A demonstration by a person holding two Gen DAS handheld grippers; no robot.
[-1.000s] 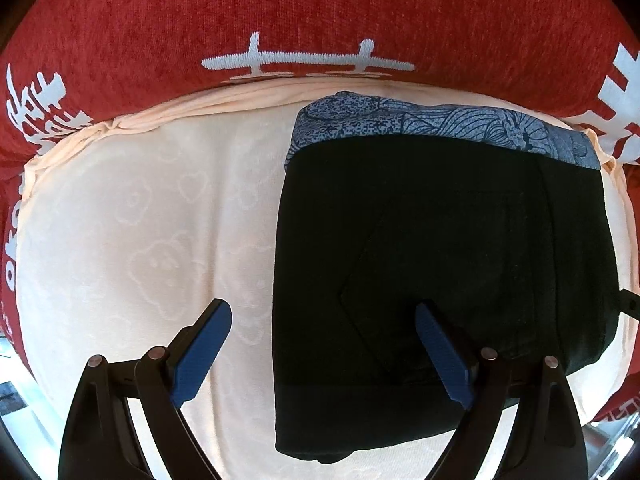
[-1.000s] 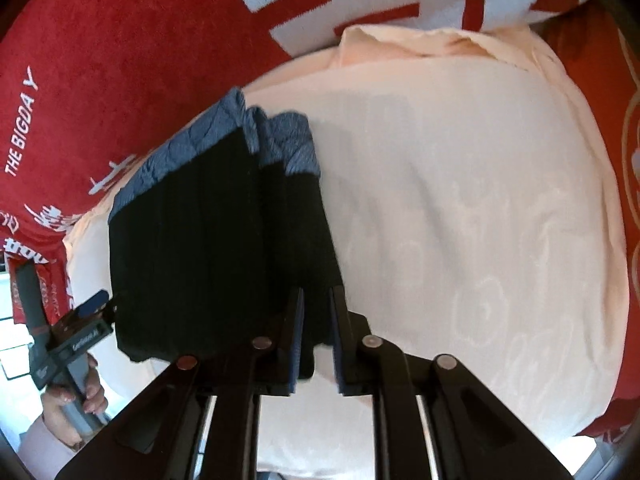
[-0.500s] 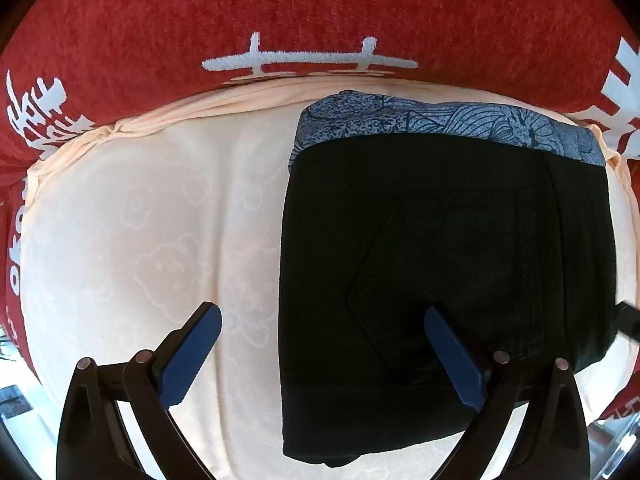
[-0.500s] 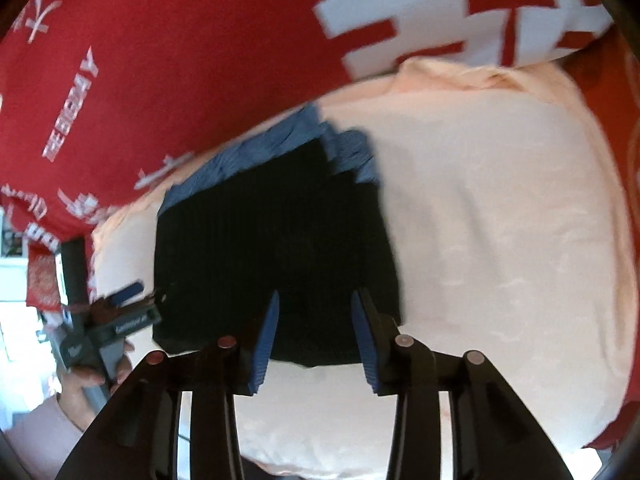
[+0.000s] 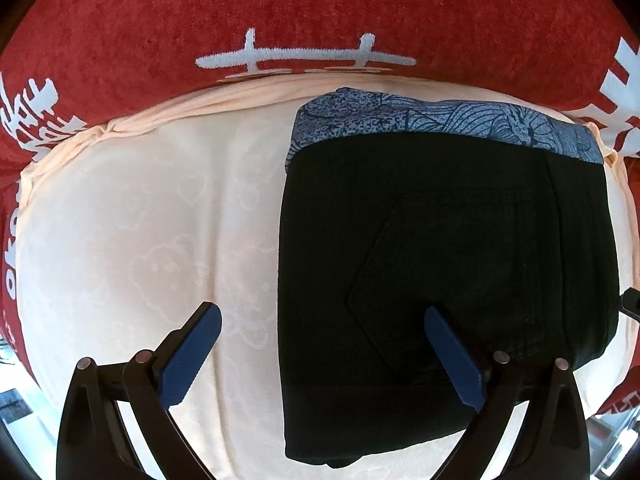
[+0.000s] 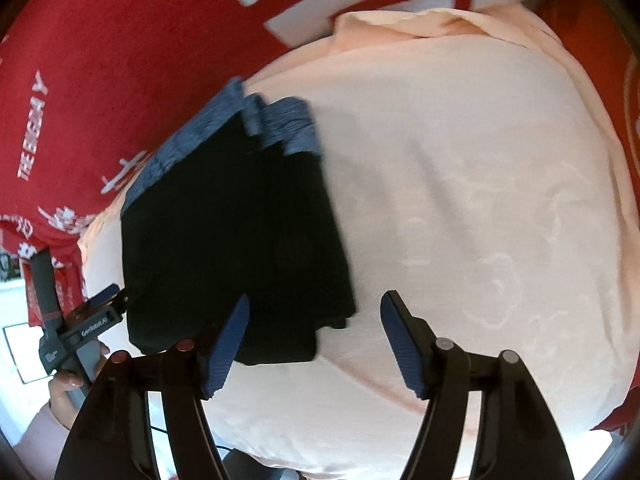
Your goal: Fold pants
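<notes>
The black pants (image 5: 440, 280) lie folded into a compact rectangle on a peach cushion (image 5: 140, 240), with a blue patterned waistband (image 5: 440, 124) along the far edge. My left gripper (image 5: 320, 312) is open and empty above the pants' left edge. In the right wrist view the pants (image 6: 232, 248) lie left of centre, and my right gripper (image 6: 316, 300) is open and empty above their near right corner. The left gripper (image 6: 102, 300) shows there at the pants' left side, in a hand.
A red blanket with white characters (image 5: 312, 20) surrounds the cushion. The cushion (image 6: 480, 200) stretches bare to the right of the pants. A floor strip shows at the lower left (image 6: 16, 344).
My right gripper was shut at the pants' near edge and has opened wide and let go. The left gripper stays open and has drawn back slightly.
</notes>
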